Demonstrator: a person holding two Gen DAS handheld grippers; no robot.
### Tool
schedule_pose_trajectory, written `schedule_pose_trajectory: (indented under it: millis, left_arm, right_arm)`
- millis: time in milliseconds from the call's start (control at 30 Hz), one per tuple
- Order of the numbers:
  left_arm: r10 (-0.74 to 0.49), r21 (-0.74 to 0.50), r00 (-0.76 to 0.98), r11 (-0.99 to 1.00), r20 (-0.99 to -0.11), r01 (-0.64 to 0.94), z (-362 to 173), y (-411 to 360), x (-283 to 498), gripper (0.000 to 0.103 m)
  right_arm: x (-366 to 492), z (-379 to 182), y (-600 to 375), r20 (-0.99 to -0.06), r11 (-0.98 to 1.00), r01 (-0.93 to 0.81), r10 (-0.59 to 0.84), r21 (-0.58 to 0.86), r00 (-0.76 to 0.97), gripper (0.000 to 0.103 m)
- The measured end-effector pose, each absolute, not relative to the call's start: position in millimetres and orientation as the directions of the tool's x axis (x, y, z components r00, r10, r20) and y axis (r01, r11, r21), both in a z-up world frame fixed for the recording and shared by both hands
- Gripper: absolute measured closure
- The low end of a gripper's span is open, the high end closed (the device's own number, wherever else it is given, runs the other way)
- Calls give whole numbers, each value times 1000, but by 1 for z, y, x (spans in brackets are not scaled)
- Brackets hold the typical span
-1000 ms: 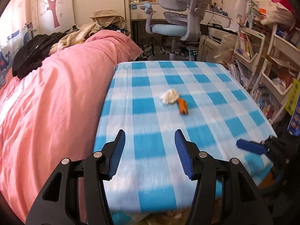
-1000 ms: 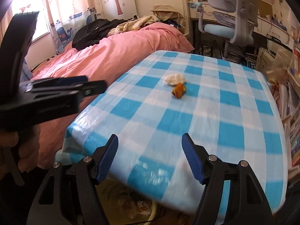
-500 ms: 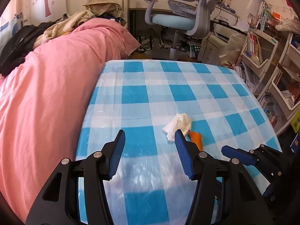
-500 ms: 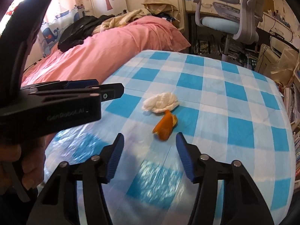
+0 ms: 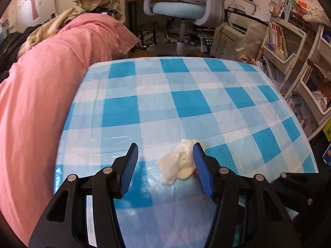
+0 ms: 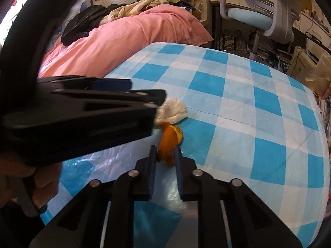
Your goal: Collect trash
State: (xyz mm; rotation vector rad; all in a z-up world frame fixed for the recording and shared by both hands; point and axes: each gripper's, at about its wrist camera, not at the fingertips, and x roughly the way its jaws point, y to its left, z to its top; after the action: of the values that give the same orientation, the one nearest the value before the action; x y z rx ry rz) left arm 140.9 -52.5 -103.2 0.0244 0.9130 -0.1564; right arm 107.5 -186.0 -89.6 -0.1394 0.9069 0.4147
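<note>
A: Compared with the view a second earlier, both grippers have advanced across the checked surface [image 5: 157,107]; the trash, then far ahead at mid-cloth, now lies at the fingertips.

B: State of the left gripper [image 5: 164,159]?

A: Fingers spread and released. The crumpled white tissue [image 5: 180,165] lies on the cloth between them, close against the right-hand finger [image 5: 201,169]; contact with its pad cannot be judged. The other finger stands well apart from the tissue.

B: And the right gripper [image 6: 165,158]?

A: Its jaws are closing, nearly together, with the near end of the orange peel [image 6: 170,138] between the two fingers. The pads appear to press on the peel, which rests on the surface.

B: Relation of the two scraps?

A: In the right wrist view the tissue [image 6: 173,110] lies just behind the peel, touching it. The left gripper's black body [image 6: 82,113] crosses that view from the left, held by a hand [image 6: 44,183] at the lower left corner.

B: Surroundings?

A: A pink bed cover [image 5: 41,86] adjoins the surface on the left; an office chair [image 5: 182,6] stands beyond.
</note>
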Motion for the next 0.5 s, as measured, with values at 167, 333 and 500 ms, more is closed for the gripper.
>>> schedule_pose_trajectory:
  millis: [167,333,500]
  left_arm:
    - [-107,-4,577,984,-810,177,-118,-70,150,51]
    - [-137,-16,553,976,-822,217,-121,-79,148,92]
    - [-130,2,585,976,-801,220,-107,-79,129,92]
  right_arm:
    - [101,-86,-199,-792,907,-417,300,63,532,89]
    - [93,-79,-202,-787,898,-432,321,77,526,89]
    - [81,-69,-204,-773,893,-440,342,90,535,90]
